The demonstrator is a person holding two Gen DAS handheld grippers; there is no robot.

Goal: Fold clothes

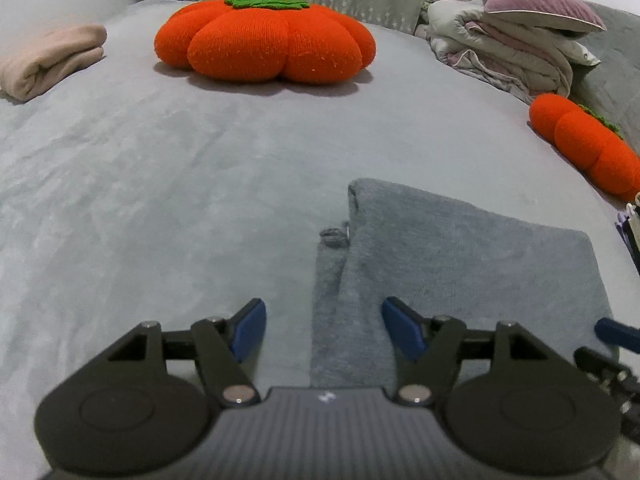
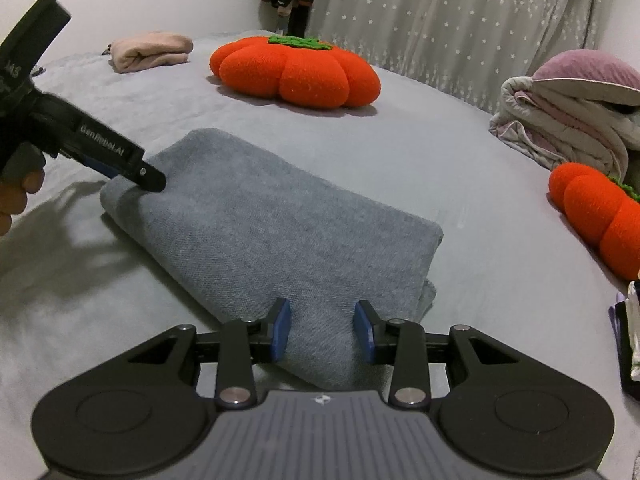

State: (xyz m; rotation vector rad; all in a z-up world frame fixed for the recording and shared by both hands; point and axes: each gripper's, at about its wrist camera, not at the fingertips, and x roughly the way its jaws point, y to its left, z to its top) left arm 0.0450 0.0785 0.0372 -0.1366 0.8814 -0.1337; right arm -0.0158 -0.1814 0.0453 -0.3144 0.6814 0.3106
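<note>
i find the grey garment (image 2: 272, 216) folded into a thick rectangle on the grey bedspread (image 1: 140, 200), lying directly ahead of both tools. its long axis runs from my right gripper (image 2: 322, 330) away toward the left gripper (image 2: 154, 178), so each tool sits at one short end.

the right gripper has the near end of the fold between its blue pads (image 2: 282, 328). the jaws stand partly apart, and i cannot tell whether the pads actually press the cloth or merely flank it.

the left gripper (image 1: 324, 330) is released: jaws wide, nothing pinched. in its own view the garment's edge lies between and beyond the pads, toward its right side, with bare bedspread under the left pad. in the right wrist view its tip is at the garment's far corner; contact cannot be confirmed.

my judgement: the fold looks near complete. any further fold would go across the long axis, and the right gripper is better placed to lift. a folded pink garment (image 2: 150, 50) lies well beyond.
</note>
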